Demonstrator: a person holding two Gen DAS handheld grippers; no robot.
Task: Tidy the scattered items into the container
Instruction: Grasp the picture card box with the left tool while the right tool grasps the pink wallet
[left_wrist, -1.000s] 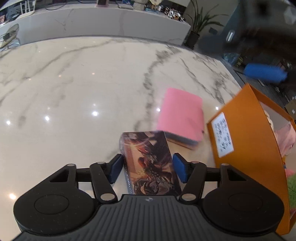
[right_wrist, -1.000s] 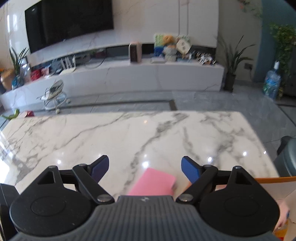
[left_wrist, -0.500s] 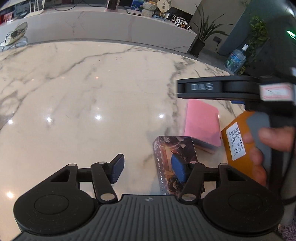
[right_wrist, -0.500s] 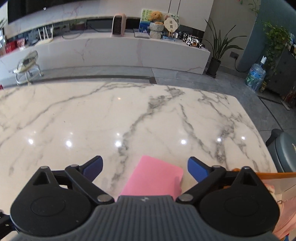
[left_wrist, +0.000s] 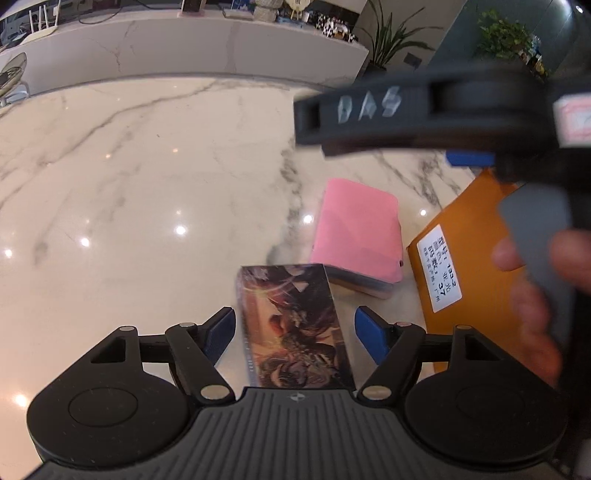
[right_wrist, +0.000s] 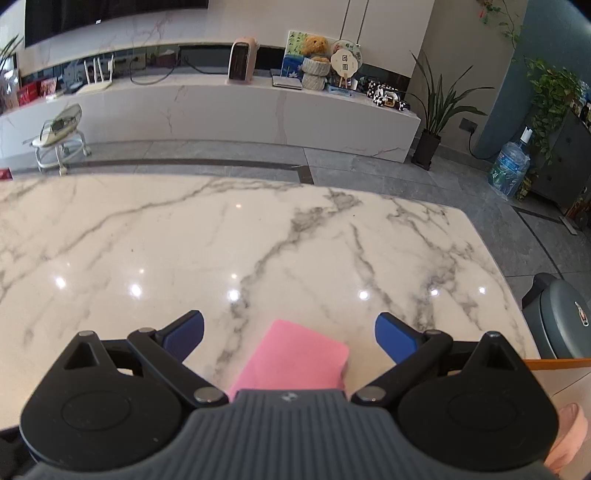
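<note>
Left claw (left_wrist: 294, 334): jaws opening, blue pads clear on both sides of the flat rectangular box with dark fantasy artwork (left_wrist: 295, 328). Box lies flat on the white grey-veined marble bench (left_wrist: 147, 206), between the pads, neither pad pressing on it.

Right claw (right_wrist: 289, 334): jaws spread wide, nothing gripped. It hangs over the pink rectangular notebook with a stack of pages (right_wrist: 295, 360), which lies on the bench below and between the pads, near end hidden under the claw body.

In the left wrist view the pink notebook (left_wrist: 358, 236) sits just beyond the artwork box, near corner close to the box's far right corner; contact can't be told. Orange cardboard container with a white printed label (left_wrist: 461, 258) stands just right of both items, at the bench's right edge. Hand (left_wrist: 532, 288) on the right claw's grey handle is in front of the container. Something pink inside the container; blurred, can't identify.
</note>
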